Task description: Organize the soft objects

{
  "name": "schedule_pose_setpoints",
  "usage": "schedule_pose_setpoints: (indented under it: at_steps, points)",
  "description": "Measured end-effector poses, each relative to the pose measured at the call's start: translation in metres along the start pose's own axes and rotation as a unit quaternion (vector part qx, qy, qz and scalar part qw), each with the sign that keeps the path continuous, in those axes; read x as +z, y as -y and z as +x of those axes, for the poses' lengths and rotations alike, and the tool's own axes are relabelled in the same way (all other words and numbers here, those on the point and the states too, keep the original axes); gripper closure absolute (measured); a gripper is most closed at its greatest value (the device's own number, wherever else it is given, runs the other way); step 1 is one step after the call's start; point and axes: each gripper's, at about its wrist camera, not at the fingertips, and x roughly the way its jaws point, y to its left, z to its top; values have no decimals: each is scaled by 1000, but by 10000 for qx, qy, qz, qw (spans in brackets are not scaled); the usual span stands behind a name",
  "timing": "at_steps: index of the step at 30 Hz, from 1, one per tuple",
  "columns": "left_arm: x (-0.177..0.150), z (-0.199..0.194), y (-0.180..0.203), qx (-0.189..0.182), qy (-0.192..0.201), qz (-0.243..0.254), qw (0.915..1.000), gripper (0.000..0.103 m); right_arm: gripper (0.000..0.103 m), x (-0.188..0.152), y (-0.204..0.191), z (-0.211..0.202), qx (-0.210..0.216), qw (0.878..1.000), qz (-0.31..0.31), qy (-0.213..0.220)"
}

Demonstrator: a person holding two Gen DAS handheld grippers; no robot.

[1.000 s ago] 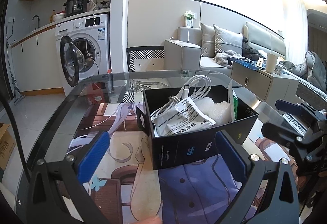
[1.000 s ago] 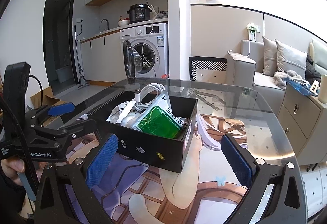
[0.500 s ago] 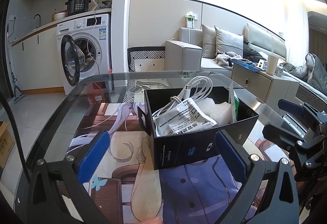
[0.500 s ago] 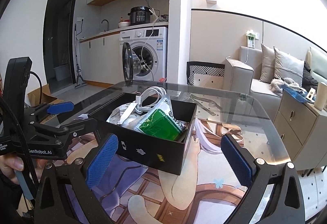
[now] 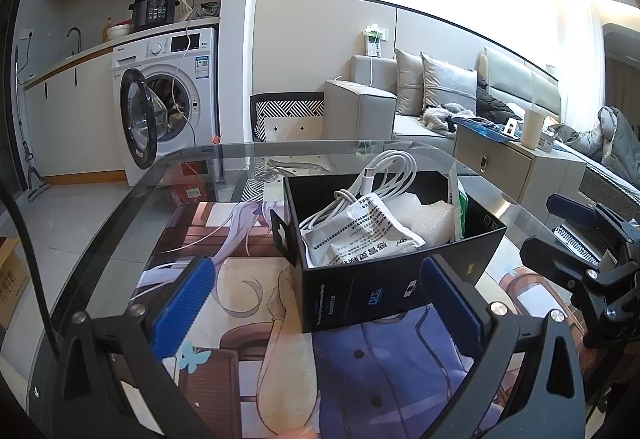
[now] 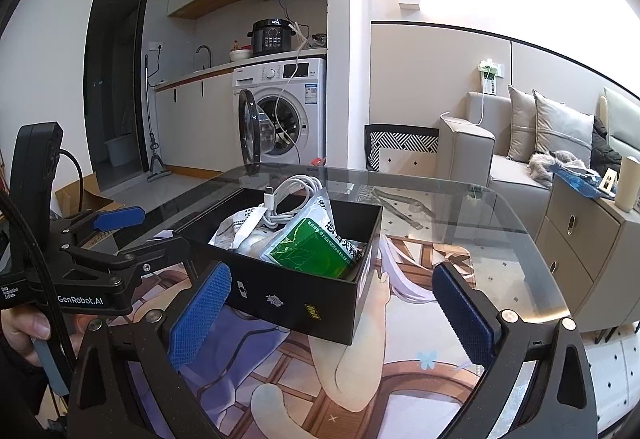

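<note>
A black cardboard box [image 5: 380, 283] stands on the glass table [image 5: 120, 215]. It holds a coiled white cable [image 5: 384, 167], a white printed pouch [image 5: 360, 231], white foam wrap [image 5: 432, 215] and a green pouch [image 6: 316, 253]. The box shows in the right wrist view too [image 6: 304, 303]. My left gripper [image 5: 316, 303] is open and empty, just in front of the box. My right gripper [image 6: 332, 315] is open and empty, in front of the box's right corner. The left gripper's body shows at the left of the right wrist view [image 6: 100, 255].
An illustrated mat [image 5: 248, 327] covers the table under the box. Beyond the table are a washing machine [image 5: 168, 95] with its door open, a grey sofa [image 5: 420, 99] and a beige cabinet [image 6: 580, 239] close to the table's right edge.
Both grippers have drawn back and risen slightly from the box. The box and its contents have not moved, and both grippers stay open.
</note>
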Motion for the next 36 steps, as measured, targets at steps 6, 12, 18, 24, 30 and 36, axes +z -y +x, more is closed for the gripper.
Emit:
schedule_pose_setpoints:
  at_steps: [6,12,18,24,30,36]
  points:
    - [0,-1,0,-1,-1,7,10000,0,1,0,0,-2,-24,10000,-3,82]
    - [0,-2,0,-16,-1,4,10000,0,1,-2,1,-3,-22,9999,63,128]
    - [2,-3,2,-18,19,27,10000,0,1,-3,2,-4,-8,9999,70,135]
    - [2,-3,2,-19,18,32,10000,0,1,-3,2,-4,-11,9999,70,137]
    - [3,-4,3,-24,33,44,10000,0,1,-3,2,-4,-7,9999,69,140]
    - [4,-4,4,-20,31,46,10000,0,1,-3,2,-4,-7,9999,67,138]
